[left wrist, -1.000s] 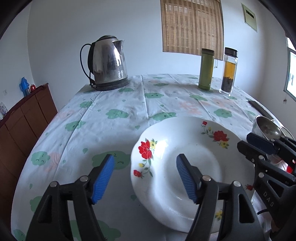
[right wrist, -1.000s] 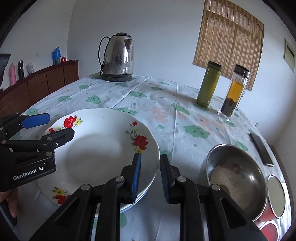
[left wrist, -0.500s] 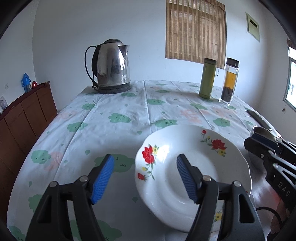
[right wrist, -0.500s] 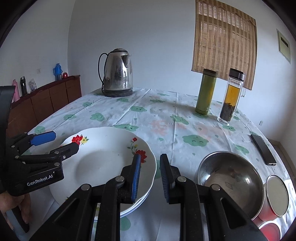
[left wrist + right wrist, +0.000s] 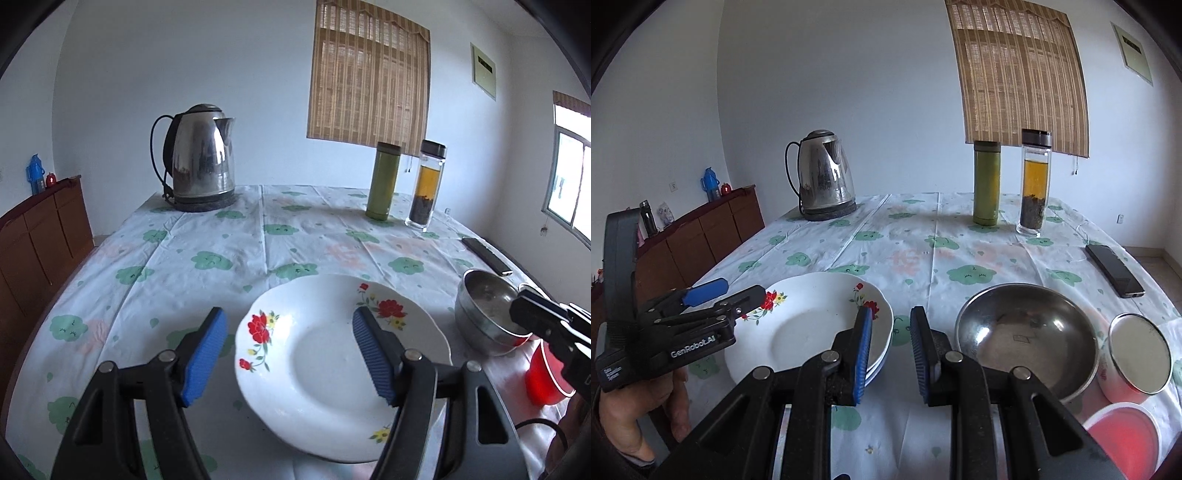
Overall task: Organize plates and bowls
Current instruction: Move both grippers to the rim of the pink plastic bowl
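Plates: white floral stack (image 5: 812,328) near the table's (image 5: 960,236) front edge, left of centre; only the right wrist view shows the stacked rims, while the left wrist view shows just the top plate (image 5: 332,354).
Steel bowl: upright (image 5: 1027,332), just right of the plates, apart from them.
Lidded cup: steel-lidded (image 5: 1137,354), just beside the bowl toward the right edge; seen only in the right wrist view.
Red bowl: at the front right corner (image 5: 1123,439); in the left wrist view it is partly hidden behind the right gripper.
Left gripper: (image 5: 288,354) jaws spread wide, empty, one blue pad over the plate, the other over the cloth.
Right gripper: (image 5: 890,350) jaws slightly parted, holding nothing, hovering over the gap between plates and steel bowl.
Far edge: kettle (image 5: 199,166) at the left, green flask (image 5: 382,181) and tea bottle (image 5: 426,184) side by side at the right.
Phone: (image 5: 1113,269) flat near the right edge.
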`<action>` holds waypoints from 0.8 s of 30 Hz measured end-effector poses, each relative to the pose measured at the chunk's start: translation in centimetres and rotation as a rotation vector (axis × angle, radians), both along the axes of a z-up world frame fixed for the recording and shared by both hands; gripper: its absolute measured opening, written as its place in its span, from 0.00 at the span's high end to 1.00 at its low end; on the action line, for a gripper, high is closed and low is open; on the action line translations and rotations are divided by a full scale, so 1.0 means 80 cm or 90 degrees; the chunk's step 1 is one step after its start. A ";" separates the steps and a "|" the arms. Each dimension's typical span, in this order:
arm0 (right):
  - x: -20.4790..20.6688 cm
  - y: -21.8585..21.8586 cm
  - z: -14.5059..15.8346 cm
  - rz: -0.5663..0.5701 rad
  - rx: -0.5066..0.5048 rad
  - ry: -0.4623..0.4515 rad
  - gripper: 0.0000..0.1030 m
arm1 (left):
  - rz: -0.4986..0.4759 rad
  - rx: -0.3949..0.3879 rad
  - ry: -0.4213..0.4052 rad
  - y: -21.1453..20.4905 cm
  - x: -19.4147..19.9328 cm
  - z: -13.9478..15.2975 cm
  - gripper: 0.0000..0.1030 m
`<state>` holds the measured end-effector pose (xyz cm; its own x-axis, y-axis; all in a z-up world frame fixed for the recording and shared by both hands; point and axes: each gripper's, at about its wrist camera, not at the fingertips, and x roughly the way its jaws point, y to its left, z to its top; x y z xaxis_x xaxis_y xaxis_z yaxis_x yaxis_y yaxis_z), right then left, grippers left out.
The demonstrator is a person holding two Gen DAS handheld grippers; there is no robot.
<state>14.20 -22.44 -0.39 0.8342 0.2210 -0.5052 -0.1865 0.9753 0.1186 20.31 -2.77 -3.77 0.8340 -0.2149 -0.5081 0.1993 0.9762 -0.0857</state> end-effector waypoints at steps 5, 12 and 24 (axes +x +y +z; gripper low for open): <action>-0.051 -0.023 0.015 0.011 -0.004 -0.011 0.77 | -0.026 0.006 -0.017 -0.012 -0.008 0.004 0.31; -0.101 -0.081 0.028 -0.040 -0.030 -0.025 0.77 | -0.046 0.026 -0.024 -0.027 -0.016 0.004 0.31; -0.142 -0.178 0.019 -0.127 -0.049 -0.020 0.78 | -0.058 0.044 0.009 -0.069 -0.051 0.018 0.31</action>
<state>2.84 -36.64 1.13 0.8733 0.0113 -0.4871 0.0091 0.9992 0.0395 16.20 -8.28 -2.31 0.8054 -0.2527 -0.5361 0.2861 0.9579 -0.0218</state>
